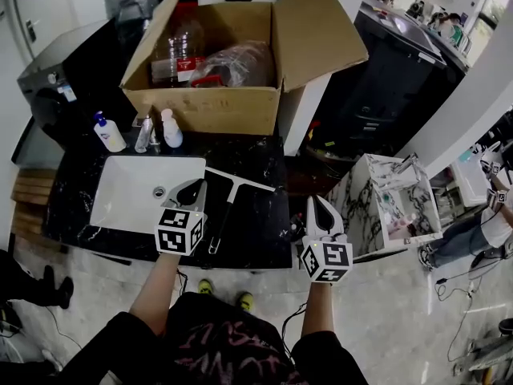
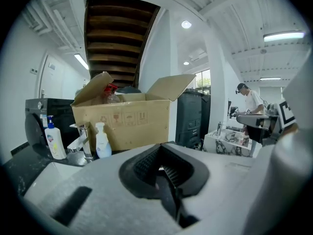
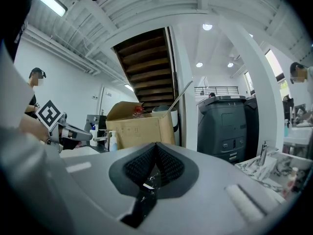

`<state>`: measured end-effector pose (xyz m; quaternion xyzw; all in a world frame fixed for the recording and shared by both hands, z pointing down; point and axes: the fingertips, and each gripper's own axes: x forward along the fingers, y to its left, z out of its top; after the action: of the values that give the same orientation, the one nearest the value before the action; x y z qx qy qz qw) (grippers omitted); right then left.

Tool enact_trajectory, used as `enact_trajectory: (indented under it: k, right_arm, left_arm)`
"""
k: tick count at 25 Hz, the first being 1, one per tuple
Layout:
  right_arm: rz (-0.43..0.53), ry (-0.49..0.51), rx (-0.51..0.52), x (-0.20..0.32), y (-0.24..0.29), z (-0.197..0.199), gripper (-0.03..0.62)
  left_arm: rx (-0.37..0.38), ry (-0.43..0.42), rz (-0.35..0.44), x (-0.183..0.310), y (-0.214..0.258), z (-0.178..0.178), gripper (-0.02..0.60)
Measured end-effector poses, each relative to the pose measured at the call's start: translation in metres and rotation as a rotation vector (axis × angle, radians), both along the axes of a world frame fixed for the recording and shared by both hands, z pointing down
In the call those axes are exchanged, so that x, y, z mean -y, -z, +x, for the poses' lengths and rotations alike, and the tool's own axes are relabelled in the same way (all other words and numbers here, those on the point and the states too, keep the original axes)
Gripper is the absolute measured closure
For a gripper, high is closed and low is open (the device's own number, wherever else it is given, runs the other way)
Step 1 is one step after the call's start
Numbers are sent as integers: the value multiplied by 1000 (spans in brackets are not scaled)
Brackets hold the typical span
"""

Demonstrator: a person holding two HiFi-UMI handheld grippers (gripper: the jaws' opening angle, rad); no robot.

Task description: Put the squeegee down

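Squeegee down on the black counter, both tongs clenched on nothing.
The cardboard box (image 1: 210, 103) stands open at the back of the dark marble counter (image 1: 264, 227), with the white sink (image 1: 120, 203) set into the counter in front of it. The squeegee (image 1: 239, 180) lies flat on the counter just right of the sink (blade toward the box, handle toward the person), and neither tool touches it. The left gripper (image 1: 192, 189) hangs over the sink's right edge, just beside the handle, its jaws pressed together and empty. The right gripper (image 1: 321, 205) sits off the counter's right end, also closed on nothing.
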<state>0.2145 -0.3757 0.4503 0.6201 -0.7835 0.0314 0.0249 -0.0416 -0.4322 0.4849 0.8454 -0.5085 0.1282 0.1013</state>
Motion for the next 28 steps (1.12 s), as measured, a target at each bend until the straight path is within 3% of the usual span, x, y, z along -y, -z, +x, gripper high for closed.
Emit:
enact_trajectory:
  k: [13,28]
  right_arm:
    - [6,6,-15,6,8,-14,587]
    - [29,10,-42,12,25,-22,586]
  left_arm:
    - [-13,-46,141,6,71,-15,581]
    - [-27,-41,203,11,99,-26,581]
